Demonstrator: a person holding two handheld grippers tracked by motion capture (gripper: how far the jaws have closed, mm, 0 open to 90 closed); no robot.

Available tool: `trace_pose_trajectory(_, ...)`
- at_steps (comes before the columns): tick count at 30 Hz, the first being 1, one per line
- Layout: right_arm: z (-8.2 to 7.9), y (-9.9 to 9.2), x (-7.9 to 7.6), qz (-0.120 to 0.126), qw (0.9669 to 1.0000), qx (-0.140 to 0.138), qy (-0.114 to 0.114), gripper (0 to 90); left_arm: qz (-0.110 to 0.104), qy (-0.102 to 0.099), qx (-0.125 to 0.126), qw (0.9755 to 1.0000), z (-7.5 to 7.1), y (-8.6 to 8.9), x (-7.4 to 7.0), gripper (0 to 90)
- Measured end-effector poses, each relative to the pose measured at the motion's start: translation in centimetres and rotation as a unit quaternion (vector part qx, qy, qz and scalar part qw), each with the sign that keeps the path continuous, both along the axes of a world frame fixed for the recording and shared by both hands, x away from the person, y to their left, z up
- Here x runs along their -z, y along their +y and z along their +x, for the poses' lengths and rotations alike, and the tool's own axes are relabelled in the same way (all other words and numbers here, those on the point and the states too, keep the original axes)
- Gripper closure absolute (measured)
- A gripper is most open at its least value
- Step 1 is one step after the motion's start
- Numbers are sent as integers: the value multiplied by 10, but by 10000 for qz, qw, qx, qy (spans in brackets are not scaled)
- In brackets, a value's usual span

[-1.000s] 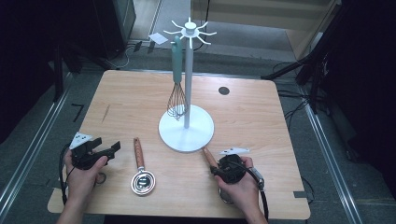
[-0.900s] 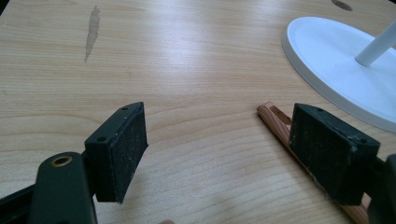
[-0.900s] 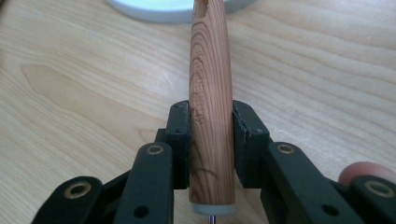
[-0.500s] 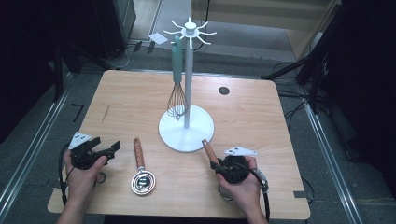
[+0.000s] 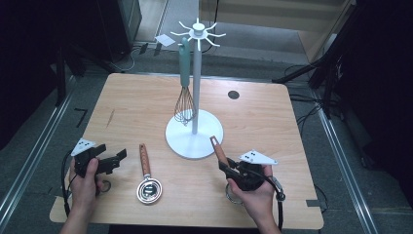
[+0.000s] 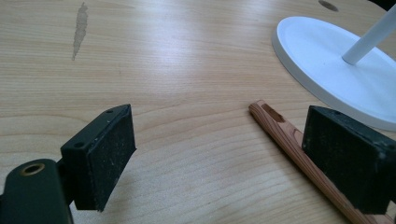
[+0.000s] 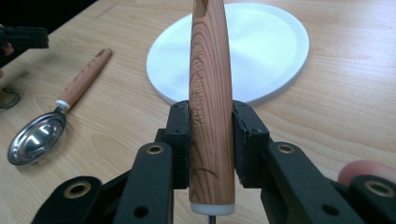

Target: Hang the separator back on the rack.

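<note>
One wooden handle [image 7: 211, 93], grain-streaked with stamped lettering, clamped between right gripper [image 7: 211, 140] fingers

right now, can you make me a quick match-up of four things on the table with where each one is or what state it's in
Things
1. whisk
2. metal scoop
3. wooden handle
4. left gripper

States
A. clamped in the right gripper
B. open, nothing between its jaws
C. hanging from the white stand
D. lying flat on the table

Pairs: 1-C, 2-D, 3-A, 4-B

Grained wooden handle [image 7: 211, 93], shiny metal scoop [image 7: 35, 137]
</note>
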State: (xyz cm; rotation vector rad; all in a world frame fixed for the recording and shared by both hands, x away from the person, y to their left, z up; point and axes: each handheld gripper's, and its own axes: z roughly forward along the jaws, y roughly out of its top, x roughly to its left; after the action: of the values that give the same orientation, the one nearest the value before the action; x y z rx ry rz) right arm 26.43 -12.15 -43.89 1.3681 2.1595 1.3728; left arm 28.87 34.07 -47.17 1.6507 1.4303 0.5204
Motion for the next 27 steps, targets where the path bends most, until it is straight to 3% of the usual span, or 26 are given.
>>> trace_pose_trajectory(8,-1,3,-17,200,9985,-2,-506,724,112,-46,-66,9999,0,0,2,104)
trace_pose_trajectory(27,8,15,-65,551,9910,-184,-1203,724,220,-45,-7,9997,0,-2,3,103)
